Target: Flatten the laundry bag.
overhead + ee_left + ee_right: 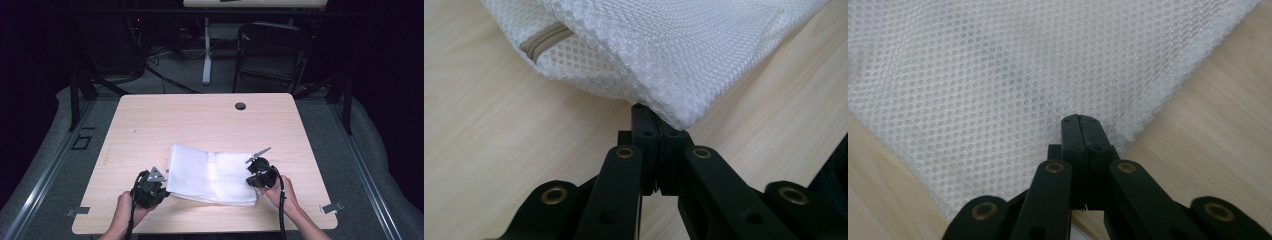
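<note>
In the left gripper view, the jaws of the left gripper are pressing flat together, and a corner of the white mesh bag is sitting right at their tips; whether a sliver of the mesh is being pinched between them cannot be told, as the fabric is draping over the tips there. The bag is spreading up and away from the jaws, and a beige zipper is running along its edge up and to the left of them. In the right gripper view, the jaws of the right gripper are likewise standing closed against each other, their tips lying over the mesh just inside the bag's edge, with bare wood showing to the right of them. In the high view, the left gripper is sitting at the bag's near left corner and the right gripper at its near right corner, each in a hand. The bag is lying flat on the near half of the light wooden table. A folding chair is standing on the floor beyond the table.
</note>
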The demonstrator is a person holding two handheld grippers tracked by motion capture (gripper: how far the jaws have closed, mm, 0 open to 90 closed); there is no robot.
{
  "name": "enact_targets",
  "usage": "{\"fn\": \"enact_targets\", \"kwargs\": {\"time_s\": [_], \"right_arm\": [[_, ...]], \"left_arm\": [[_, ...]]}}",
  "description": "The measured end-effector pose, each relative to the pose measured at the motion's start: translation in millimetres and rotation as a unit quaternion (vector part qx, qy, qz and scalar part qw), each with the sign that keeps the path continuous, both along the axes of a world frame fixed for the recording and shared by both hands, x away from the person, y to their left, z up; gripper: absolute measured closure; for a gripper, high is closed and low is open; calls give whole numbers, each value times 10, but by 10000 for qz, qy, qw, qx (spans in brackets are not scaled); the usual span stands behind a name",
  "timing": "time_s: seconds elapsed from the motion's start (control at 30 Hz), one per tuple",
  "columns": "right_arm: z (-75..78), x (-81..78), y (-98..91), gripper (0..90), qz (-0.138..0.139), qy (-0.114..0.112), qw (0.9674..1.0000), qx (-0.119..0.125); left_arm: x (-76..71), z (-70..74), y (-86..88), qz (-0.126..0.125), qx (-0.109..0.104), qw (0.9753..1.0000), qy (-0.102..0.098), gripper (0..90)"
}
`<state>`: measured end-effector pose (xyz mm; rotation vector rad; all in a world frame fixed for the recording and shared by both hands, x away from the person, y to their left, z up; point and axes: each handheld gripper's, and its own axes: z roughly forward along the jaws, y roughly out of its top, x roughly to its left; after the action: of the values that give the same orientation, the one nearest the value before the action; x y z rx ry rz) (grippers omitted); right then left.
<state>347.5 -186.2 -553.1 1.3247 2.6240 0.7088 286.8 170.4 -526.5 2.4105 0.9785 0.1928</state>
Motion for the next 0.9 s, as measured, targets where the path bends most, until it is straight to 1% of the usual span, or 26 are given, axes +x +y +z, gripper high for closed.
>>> {"fn": "enact_targets", "kwargs": {"time_s": [0.03,0.07,0.1,0.13,0.17,0.2,0.23,0.27,0.3,0.33,0.37,0.4,0.43,0.47,0.5,0.53,0.57,0.63,0.67,0.7,0.77,0.8,0.87,0.9], "right_arm": [[35,26,-27,900,172,99,9995,-242],[4,16,-19,900,29,7,10000,-41],[34,35,-35,900,134,88,9996,-243],[8,37,-38,900,61,-13,9999,-123],[1,41,-42,900,12,-30,10000,-63],[20,55,-56,900,75,33,9998,-186],[32,68,-70,900,169,86,9995,-235],[35,65,-71,900,181,90,9995,-252],[23,54,-62,900,110,41,9998,-189],[32,55,-63,900,164,67,9996,-217],[34,55,-65,900,186,67,9995,-233],[5,44,-58,900,77,-25,9999,-72],[-5,40,-58,900,46,-86,9999,-39],[27,51,-71,900,182,10,9996,-196],[38,48,-69,882,239,33,9996,-147],[51,47,-75,855,281,6,9994,-182],[73,37,-76,816,348,-8,9992,-191],[129,-4,-67,764,482,-110,9987,-135],[152,-43,-52,721,459,-175,9988,-29],[207,-66,-51,683,620,-182,9978,-177],[274,-127,-38,602,769,-271,9966,-142],[299,-168,-20,575,759,-346,9964,-125],[347,-228,-4,517,947,-452,9944,-137],[364,-258,8,496,984,-467,9939,-187]], "left_arm": [[5,-19,-9,-61,-4,9999,86,895],[14,-37,-18,-133,2,9995,273,893],[19,-59,-26,-163,1,9992,365,890],[27,-77,-32,-206,-1,9987,466,885],[35,-96,-38,-248,24,9981,569,872],[37,-102,-40,-274,50,9976,628,845],[41,-102,-40,-317,83,9971,694,809],[42,-92,-29,-321,0,9967,740,741],[41,-63,-10,-320,-53,9968,725,707],[37,-38,5,-327,-92,9967,735,655],[33,-19,32,-282,-129,9967,744,583],[30,-6,61,-232,-128,9966,785,526],[26,1,91,-183,-137,9966,795,470],[22,14,123,-99,-110,9971,751,428],[22,23,149,-38,-101,9971,747,378],[26,37,178,-2,-189,9971,741,341],[29,58,192,40,-225,9973,698,295],[35,97,201,102,-288,9980,550,226],[37,111,200,142,-299,9982,493,180],[42,124,204,129,-305,9987,399,158],[62,142,199,139,-408,9985,332,153],[72,145,183,160,-446,9985,277,145],[116,158,143,189,-452,9987,152,119],[141,172,123,192,-478,9986,70,110]]}}
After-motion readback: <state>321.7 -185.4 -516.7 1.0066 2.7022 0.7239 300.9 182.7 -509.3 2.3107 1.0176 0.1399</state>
